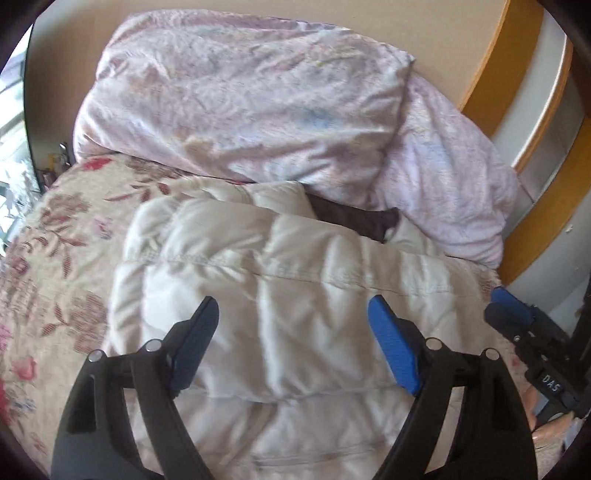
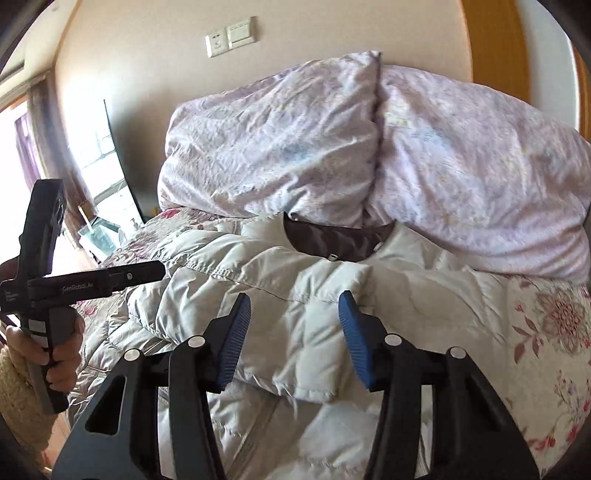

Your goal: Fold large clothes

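Floral bedspread (image 1: 55, 236) lies under the white puffer jacket (image 1: 280, 295); I hold my left gripper (image 1: 295, 343) and right gripper (image 2: 293, 332) tilted down over it, jaws apart, empty.

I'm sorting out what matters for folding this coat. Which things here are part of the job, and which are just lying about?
Part of the job:
- white puffer jacket
- left gripper, open
- right gripper, open

Just lying about:
- lilac duvet
- floral bedspread
- wall switch
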`<state>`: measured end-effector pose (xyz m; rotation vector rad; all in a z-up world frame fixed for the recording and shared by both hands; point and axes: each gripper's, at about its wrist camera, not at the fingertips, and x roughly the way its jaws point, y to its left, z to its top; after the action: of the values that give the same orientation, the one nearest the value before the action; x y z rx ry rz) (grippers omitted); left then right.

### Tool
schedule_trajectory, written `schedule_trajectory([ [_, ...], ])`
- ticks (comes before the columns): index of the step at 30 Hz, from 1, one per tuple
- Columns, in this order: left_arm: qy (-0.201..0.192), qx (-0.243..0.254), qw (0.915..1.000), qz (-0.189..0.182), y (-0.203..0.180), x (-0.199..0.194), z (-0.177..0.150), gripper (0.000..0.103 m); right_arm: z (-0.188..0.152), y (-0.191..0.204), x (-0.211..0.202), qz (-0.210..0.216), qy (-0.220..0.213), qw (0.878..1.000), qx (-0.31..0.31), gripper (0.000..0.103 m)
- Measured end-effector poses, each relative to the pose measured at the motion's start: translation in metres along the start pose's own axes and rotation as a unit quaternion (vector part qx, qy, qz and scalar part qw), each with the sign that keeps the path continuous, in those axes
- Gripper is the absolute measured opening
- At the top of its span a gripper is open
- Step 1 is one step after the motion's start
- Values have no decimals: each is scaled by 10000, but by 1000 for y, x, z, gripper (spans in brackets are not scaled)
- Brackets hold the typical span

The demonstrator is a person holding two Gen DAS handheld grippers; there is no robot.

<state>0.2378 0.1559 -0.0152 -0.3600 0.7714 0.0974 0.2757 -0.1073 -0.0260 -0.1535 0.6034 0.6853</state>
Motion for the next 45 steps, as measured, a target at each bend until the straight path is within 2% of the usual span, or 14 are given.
schedule_trajectory([
  [3, -4, 249, 9980, 575, 16, 13, 0, 83, 1, 13, 33, -62, 208, 9996, -184, 50],
  [8, 324, 255, 9961, 778, 42, 47, -14, 83, -24, -4, 87, -331, 930, 9951, -54, 45],
  [19, 193, 325, 9945, 981, 49, 74, -26, 96, -54, -17, 106, -226, 722, 9971, 10, 45],
  [22, 134, 282, 9933, 1116, 47, 77, -27, 97, -52, -21, 110, -145, 753, 9970, 131, 46],
  [24, 185, 249, 9943, 1023, 46, 69, -28, 94, -51, -22, 108, -88, 768, 9969, 118, 46],
  [26, 222, 106, 9977, 633, 46, 47, -33, 94, -47, -23, 99, -30, 882, 9960, 118, 47],
  [27, 206, 54, 9988, 444, 50, 34, -36, 94, -46, -27, 87, 80, 935, 9953, 227, 54],
  [30, 214, -44, 9997, -107, 69, -12, -49, 95, -46, -49, 35, 722, 884, 9910, 700, 86],
  [31, 224, -50, 9995, -219, 76, -26, -56, 95, -48, -59, 16, 881, 817, 9890, 858, 92],
  [34, 350, -11, 9993, -117, 103, -62, -83, 95, -63, -94, -46, 1109, 746, 9819, 1346, 96],
  [36, 512, -201, 9983, -212, 125, -80, -107, 95, -85, -124, -81, 1086, 846, 9756, 1712, 96],
  [40, 675, -643, 9938, -601, 152, -106, -151, 94, -138, -172, -129, 610, 1257, 9622, 2338, 96],
  [42, 722, -845, 9910, -746, 161, -112, -170, 94, -168, -192, -143, 445, 1469, 9481, 2786, 96],
  [45, 844, -1116, 9862, -889, 167, -111, -192, 91, -203, -209, -151, 512, 1645, 9245, 3399, 95],
])
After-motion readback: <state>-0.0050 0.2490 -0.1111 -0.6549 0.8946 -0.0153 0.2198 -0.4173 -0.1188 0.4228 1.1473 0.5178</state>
